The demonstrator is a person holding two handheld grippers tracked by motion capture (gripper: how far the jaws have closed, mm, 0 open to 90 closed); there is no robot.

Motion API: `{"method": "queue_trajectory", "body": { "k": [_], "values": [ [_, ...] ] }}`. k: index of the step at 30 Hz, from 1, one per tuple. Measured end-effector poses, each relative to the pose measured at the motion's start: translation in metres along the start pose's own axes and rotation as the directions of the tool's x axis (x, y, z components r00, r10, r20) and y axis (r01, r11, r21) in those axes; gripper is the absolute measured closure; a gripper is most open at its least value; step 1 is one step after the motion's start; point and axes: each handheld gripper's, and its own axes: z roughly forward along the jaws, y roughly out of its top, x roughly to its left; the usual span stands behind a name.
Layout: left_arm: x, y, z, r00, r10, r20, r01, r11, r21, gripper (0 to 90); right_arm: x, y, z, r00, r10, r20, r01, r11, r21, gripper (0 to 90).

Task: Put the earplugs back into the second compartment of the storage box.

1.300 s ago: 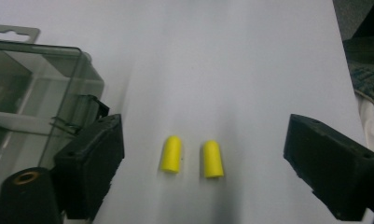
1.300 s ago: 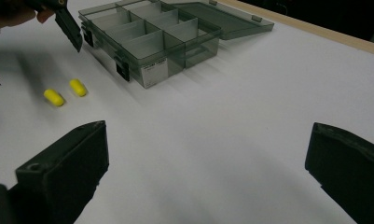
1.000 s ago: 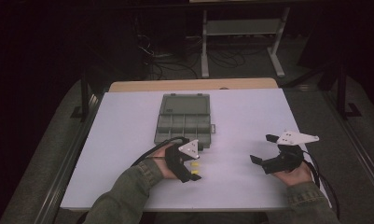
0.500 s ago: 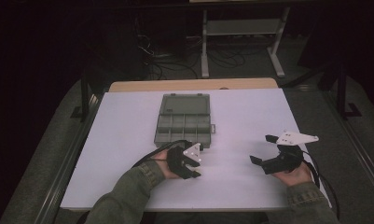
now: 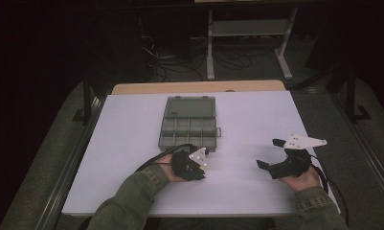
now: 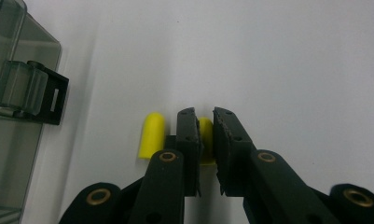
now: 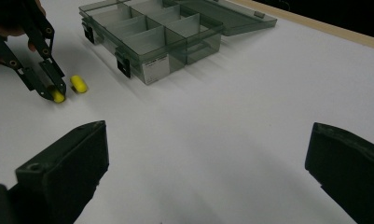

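Two small yellow capsule-shaped pieces lie on the white table (image 5: pixel 132 143) just in front of a clear grey compartment box (image 5: pixel 188 125). My left gripper (image 6: pixel 207 114) points down at them. Its jaws have just been closing and now press on one yellow piece (image 6: pixel 205 135). The other yellow piece (image 6: pixel 152 135) lies free beside the left jaw. From the right gripper view, the left gripper (image 7: pixel 54 93) pinches the held piece (image 7: pixel 58 96) with the free piece (image 7: pixel 78 84) next to it. My right gripper (image 5: pixel 267 153) hovers open at the right with nothing between its jaws.
The box (image 7: pixel 152 37) is open, its lid laid flat behind it, and its compartments look empty. Its black latch (image 6: pixel 54 100) sits close to the left gripper. A wooden table edge (image 5: pixel 199 87) runs behind the white surface, with cables and a stand on the floor beyond.
The left gripper's jaws have drawn together over the yellow pieces, and the yellow speck seen beneath it a second ago is now covered. The right gripper has stayed put.
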Motion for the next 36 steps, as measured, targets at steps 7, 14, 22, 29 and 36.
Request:
{"method": "queue_trajectory", "body": {
  "k": [7,14,22,29,36],
  "values": [
    [0.002,0.002,-0.012,1.0,-0.007,-0.005,0.006,0.9994,-0.033,82.0,0.0,0.0,0.0,1.0,0.001,0.001,-0.001,1.0,-0.002,0.0],
    [0.007,0.002,-0.033,0.9995,-0.019,-0.025,0.017,0.998,-0.061,82.0,0.0,0.0,-0.001,1.0,0.001,0.0,-0.001,1.0,-0.002,0.0],
    [0.019,0.004,-0.067,0.9968,-0.045,-0.066,0.037,0.9919,-0.122,82.1,0.0,0.0,-0.001,1.0,0.002,-0.001,-0.002,1.0,-0.002,0.0],
    [0.027,0.006,-0.086,0.9938,-0.055,-0.097,0.041,0.9896,-0.138,82.1,0.0,0.0,-0.001,1.0,0.001,-0.001,-0.001,1.0,-0.002,0.0],
    [0.038,0.003,-0.101,0.9893,-0.081,-0.121,0.061,0.985,-0.161,82.2,0.0,0.0,-0.001,1.0,0.003,-0.001,-0.003,1.0,-0.003,0.0]
  ]
}}
